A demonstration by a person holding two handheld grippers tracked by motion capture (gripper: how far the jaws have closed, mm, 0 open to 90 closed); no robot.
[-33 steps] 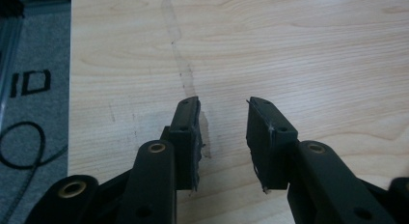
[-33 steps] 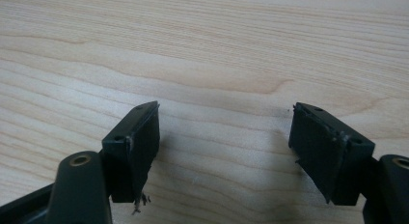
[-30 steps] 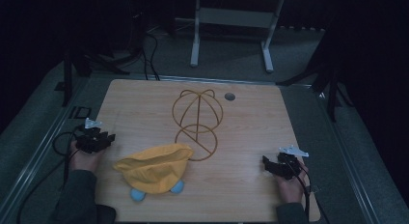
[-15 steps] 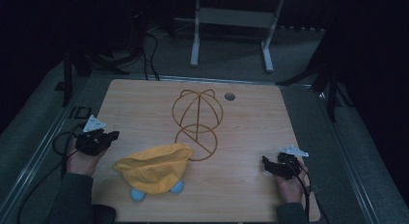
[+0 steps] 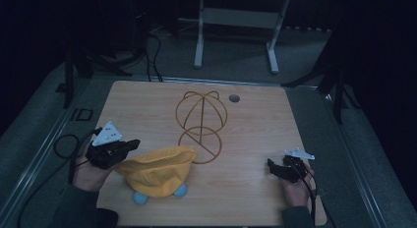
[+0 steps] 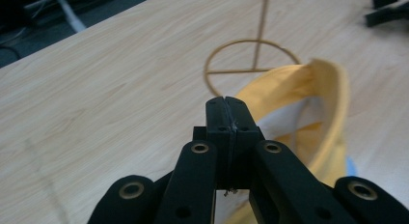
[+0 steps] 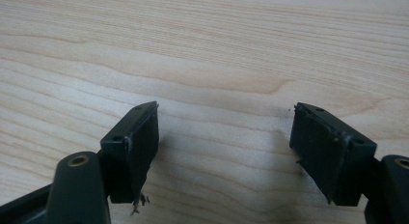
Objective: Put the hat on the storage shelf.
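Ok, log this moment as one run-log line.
left hand-held gripper: shut on yellow hat brim | right hand-held gripper: open over table | wire hat stand: bare

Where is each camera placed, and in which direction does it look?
High view: above the person's side, looking forward and down at the table; both hands and forearms show.
Left gripper view: on the left tongs, shut, facing the yellow hat and wire stand.
Right gripper view: on the right tongs, open over bare wood.
High and left views share hat and stand.
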